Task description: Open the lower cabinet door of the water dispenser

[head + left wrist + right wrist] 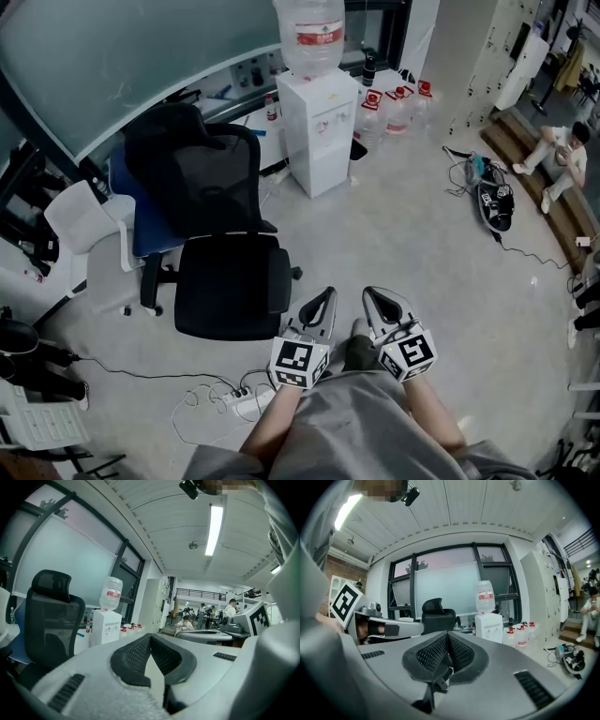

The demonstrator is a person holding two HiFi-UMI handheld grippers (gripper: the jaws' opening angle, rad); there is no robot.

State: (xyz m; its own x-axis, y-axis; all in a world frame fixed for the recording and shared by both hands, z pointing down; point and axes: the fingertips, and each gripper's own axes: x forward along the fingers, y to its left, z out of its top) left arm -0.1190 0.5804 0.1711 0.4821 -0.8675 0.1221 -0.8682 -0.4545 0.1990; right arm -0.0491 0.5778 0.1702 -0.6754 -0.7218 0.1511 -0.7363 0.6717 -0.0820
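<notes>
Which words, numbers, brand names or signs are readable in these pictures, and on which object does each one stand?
No word or number can be read.
Red label on the water bottle: print too small and blurred.
Front panel of the water dispenser: marks too small.
Cube of the left gripper and cube of the right gripper: black square markers, no letters.

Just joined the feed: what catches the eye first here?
The white water dispenser with a clear bottle on top stands at the head view's top centre, far from both grippers. A black mesh office chair fills the left middle. At the bottom, the left gripper and right gripper sit side by side, both shut and empty.
</notes>
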